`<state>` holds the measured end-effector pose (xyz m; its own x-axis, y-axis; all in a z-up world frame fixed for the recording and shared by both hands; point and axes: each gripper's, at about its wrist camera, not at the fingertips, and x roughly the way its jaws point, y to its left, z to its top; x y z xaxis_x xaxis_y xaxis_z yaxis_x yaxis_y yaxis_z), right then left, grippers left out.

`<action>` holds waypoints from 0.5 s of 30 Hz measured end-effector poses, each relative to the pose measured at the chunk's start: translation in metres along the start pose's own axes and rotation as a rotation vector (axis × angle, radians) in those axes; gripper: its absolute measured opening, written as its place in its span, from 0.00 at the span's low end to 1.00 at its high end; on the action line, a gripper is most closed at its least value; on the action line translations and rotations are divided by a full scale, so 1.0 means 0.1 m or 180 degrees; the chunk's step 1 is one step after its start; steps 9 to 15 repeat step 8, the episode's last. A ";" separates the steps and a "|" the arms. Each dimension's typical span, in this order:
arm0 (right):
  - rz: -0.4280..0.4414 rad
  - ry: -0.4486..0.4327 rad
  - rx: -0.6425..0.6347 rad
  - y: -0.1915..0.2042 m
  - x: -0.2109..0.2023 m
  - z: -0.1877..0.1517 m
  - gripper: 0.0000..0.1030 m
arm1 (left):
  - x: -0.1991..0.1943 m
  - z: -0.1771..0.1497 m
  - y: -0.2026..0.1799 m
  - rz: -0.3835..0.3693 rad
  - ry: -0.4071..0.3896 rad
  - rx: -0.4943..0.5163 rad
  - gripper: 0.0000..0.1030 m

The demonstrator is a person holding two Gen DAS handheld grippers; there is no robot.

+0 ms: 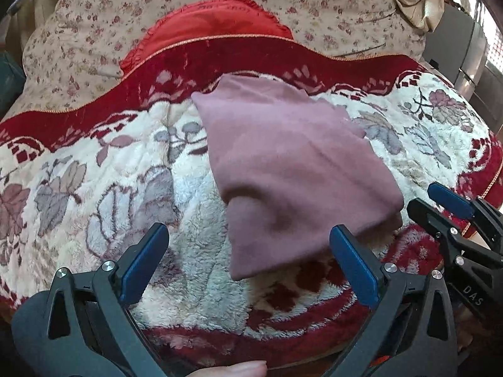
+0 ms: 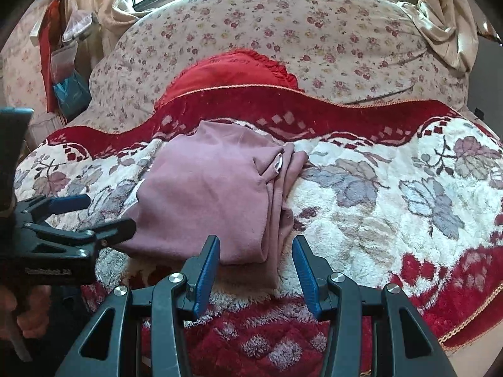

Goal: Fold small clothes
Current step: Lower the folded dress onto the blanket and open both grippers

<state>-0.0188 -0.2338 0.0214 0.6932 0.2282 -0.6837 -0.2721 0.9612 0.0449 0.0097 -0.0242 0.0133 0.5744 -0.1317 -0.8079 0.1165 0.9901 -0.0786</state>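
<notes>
Your left gripper (image 1: 248,264) has jaws spread wide, nothing pinched; the folded mauve-pink knit garment (image 1: 292,169) lies just ahead of them on the fluffy cream-and-red leaf-patterned blanket (image 1: 103,188). Your right gripper (image 2: 256,267) has jaws partly spread, pinching nothing; garment's near edge sits just beyond the left pad.

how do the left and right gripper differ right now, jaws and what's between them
The left gripper has jaws spread wide; the right gripper stands narrower. The left frames the pink garment near corner; the right frames its stacked folded edge. Both are open, gripping nothing, with blue pads.
</notes>
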 end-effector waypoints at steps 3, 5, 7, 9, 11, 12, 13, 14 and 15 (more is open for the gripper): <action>0.0012 -0.0029 0.0004 -0.01 -0.01 0.00 0.45 | 0.01 -0.01 0.00 -0.0023 0.0021 -0.0002 0.99; 0.0019 -0.0051 0.0005 -0.01 -0.02 0.00 0.45 | 0.01 -0.01 0.00 -0.0010 -0.0008 0.0008 1.00; 0.0032 -0.0067 0.0007 -0.01 -0.03 0.01 0.45 | 0.00 -0.01 -0.01 0.0022 -0.0034 0.0025 1.00; 0.0034 -0.0069 0.0006 0.00 -0.04 0.01 0.45 | -0.01 -0.01 -0.02 0.0020 -0.0047 0.0034 1.00; 0.0034 -0.0069 0.0006 0.00 -0.04 0.01 0.45 | -0.01 -0.01 -0.02 0.0020 -0.0047 0.0034 1.00; 0.0034 -0.0069 0.0006 0.00 -0.04 0.01 0.45 | -0.01 -0.01 -0.02 0.0020 -0.0047 0.0034 1.00; 0.0034 -0.0069 0.0006 0.00 -0.04 0.01 0.45 | -0.01 -0.01 -0.02 0.0020 -0.0047 0.0034 1.00; 0.0034 -0.0069 0.0006 0.00 -0.04 0.01 0.45 | -0.01 -0.01 -0.02 0.0020 -0.0047 0.0034 1.00; 0.0034 -0.0069 0.0006 0.00 -0.04 0.01 0.45 | -0.01 -0.01 -0.02 0.0020 -0.0047 0.0034 1.00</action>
